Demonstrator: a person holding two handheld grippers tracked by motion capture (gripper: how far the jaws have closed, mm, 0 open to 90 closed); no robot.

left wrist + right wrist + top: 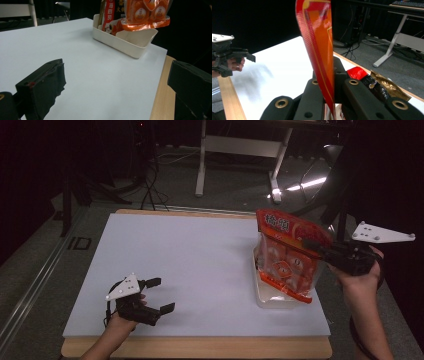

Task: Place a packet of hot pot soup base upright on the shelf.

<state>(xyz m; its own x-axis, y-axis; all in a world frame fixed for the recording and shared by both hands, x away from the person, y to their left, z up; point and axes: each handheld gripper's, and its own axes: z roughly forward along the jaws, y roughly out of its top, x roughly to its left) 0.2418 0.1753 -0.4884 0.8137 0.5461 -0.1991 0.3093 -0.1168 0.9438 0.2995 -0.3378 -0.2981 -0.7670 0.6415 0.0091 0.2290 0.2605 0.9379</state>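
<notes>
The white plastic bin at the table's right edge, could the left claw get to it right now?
Probably yes: the left claw is open and holds nothing, with bare table between it and the white plastic bin.

Your left hand point(122, 320) comes in from the bottom edge with its forearm angled up and to the right, gripping the black two-jaw left gripper point(161, 294) low over the near left part of the table. Its jaws stand wide apart, with nothing between them. Your right hand point(361, 279) reaches in from the right side, the forearm rising from the lower right corner, and holds the black two-jaw right gripper point(312, 245) raised, pointing left, its jaws pressed together.
</notes>
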